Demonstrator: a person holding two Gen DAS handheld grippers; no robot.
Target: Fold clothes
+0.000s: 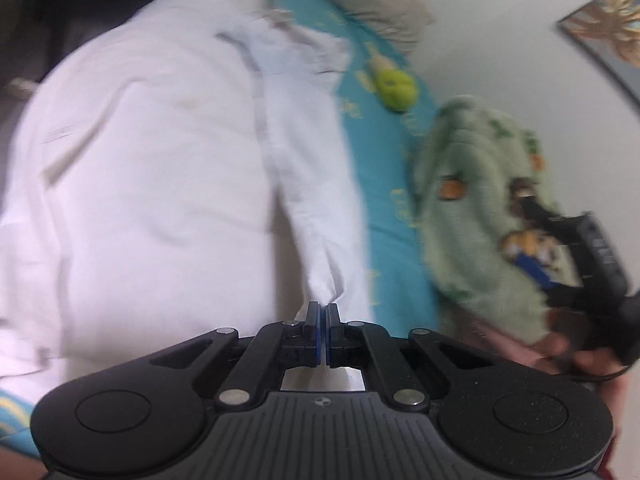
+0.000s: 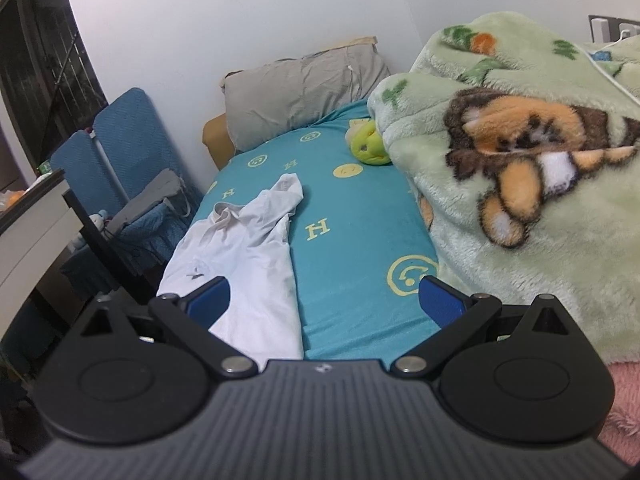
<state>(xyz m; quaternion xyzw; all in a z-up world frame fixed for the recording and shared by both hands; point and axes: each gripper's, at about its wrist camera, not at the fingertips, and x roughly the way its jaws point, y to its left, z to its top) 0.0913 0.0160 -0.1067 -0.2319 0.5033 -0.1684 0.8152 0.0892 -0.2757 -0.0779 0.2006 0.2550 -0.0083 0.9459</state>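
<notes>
Teal bedsheet [image 2: 352,240]: shirt [image 2: 248,248] beside fleece blanket [image 2: 520,184].

White shirt [image 2: 256,248]: plain white, collar faintly greyish.
Bed sheet [image 2: 352,248]: teal, printed with pale yellow smiley faces and letter H motifs.
Blanket [image 2: 520,184]: pale green fleece; cartoon lion in orange, brown and white; small dark green and orange motifs near the top.
Pillow [image 2: 304,92]: plain grey-beige.
Plush toy [image 2: 370,146]: lime green with pale yellow.
Folding chair [image 2: 120,140]: blue textured fabric, white frame.
Wall [image 2: 240,12]: plain white.
Picture [image 1: 608,28]: gold figures on grey-blue ground.
Left gripper [image 1: 322,314]: black body, blue pads.
Right gripper [image 2: 324,300]: black body, blue pads.
</notes>
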